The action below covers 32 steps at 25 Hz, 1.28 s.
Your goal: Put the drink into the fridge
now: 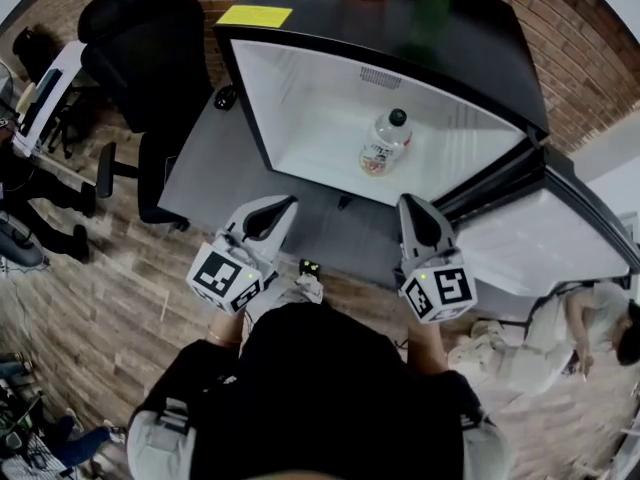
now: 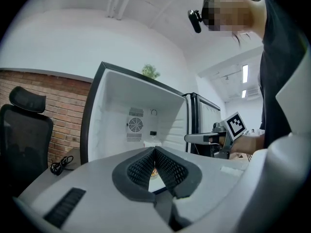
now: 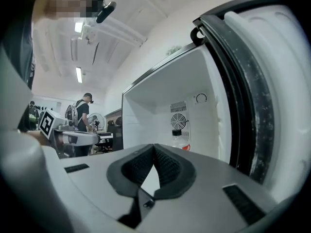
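Your right claw (image 1: 411,202) and left claw (image 1: 284,204) are both clenched on nothing, side by side before the open fridge (image 1: 300,98). One drink (image 1: 385,143) stands upright inside, straight ahead, apart from both. The door (image 1: 560,243) likely comes next; it hangs open rightward, nearest your right claw.
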### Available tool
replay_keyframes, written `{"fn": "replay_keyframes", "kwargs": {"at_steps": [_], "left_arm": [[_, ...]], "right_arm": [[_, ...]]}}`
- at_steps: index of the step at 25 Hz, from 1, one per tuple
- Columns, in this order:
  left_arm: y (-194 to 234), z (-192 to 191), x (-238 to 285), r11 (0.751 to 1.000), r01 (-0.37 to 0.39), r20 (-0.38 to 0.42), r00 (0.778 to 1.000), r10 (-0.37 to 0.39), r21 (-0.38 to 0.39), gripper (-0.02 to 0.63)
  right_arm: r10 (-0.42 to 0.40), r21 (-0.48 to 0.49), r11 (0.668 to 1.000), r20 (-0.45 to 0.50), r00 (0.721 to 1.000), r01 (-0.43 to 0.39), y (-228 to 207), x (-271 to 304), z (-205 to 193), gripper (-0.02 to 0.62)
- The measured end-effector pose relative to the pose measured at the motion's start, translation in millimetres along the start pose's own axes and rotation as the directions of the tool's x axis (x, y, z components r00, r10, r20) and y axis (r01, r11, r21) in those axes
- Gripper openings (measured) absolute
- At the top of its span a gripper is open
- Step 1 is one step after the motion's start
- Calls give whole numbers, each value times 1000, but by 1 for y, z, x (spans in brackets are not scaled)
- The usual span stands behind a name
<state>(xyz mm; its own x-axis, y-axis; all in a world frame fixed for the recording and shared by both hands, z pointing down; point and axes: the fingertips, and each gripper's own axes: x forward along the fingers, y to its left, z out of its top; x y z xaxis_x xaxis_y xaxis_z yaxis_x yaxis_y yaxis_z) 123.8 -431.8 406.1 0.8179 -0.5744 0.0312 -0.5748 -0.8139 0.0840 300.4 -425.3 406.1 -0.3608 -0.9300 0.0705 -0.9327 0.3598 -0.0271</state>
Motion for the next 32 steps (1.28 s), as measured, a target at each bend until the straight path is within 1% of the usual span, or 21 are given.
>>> {"fn": "replay_keyframes", "kwargs": {"at_steps": [8, 16, 28, 32], "left_arm": [[-16, -4, -6, 1000, 20, -20, 1000, -20, 4, 3], [-20, -4, -9, 1000, 14, -24, 1000, -14, 7, 3], [-12, -6, -9, 1000, 0, -38, 999, 1, 14, 3], [-10, -5, -10, 1000, -4, -39, 999, 5, 17, 3]], "right_arm": [[-6, 12, 1000, 7, 1000, 6, 9, -20, -3, -2], [22, 23, 999, 0, 1000, -22, 16, -24, -6, -2], [29, 25, 999, 5, 1000, -29, 16, -14, -8, -2], [20, 24, 1000, 8, 1000, -20, 15, -13, -7, -2]]}}
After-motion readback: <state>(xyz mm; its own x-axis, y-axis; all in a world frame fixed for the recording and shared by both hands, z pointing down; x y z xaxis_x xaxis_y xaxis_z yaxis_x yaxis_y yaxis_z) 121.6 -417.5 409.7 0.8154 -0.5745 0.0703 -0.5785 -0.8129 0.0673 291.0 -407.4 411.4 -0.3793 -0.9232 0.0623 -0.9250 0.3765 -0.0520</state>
